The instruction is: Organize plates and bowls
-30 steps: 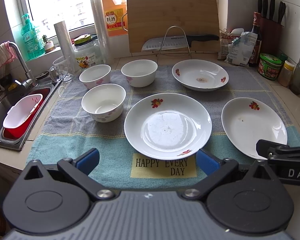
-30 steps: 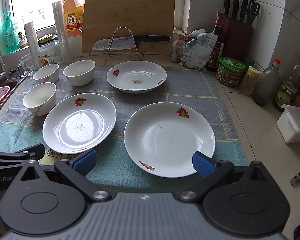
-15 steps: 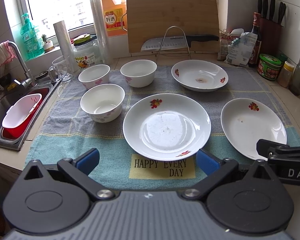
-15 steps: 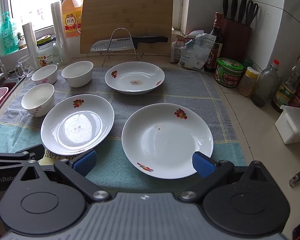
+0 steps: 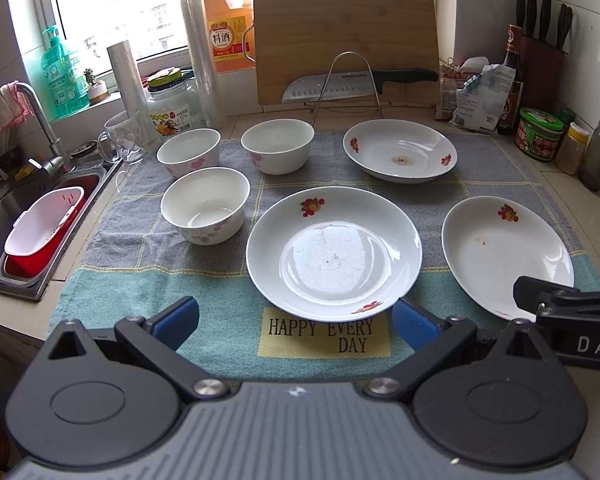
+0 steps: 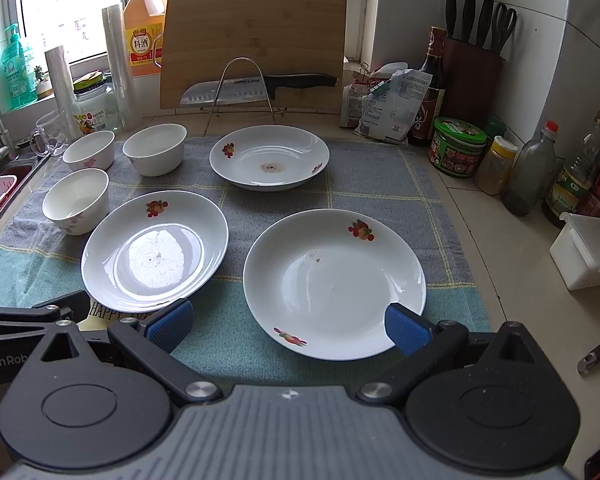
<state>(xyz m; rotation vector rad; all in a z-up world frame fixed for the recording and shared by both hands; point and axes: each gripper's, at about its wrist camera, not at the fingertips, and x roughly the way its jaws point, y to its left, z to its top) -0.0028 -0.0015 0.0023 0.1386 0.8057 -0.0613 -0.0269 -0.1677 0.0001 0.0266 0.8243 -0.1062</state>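
The left fingers (image 5: 176, 318) and right fingers (image 6: 406, 328) stand wide apart, holding nothing. Three plates (image 6: 334, 282) fill the frame's middle, three bowls (image 5: 204, 210) the left. Glazed, slippery, fragile: I would pinch each rim.

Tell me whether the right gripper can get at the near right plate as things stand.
Probably yes: the right gripper is open, the near right plate lies just ahead of its fingertips on the towel, and nothing lies between them.

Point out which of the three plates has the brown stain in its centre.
The far plate, the one nearest the cutting board. Its centre carries a brown patch; the near left plate and near right plate show only specks.
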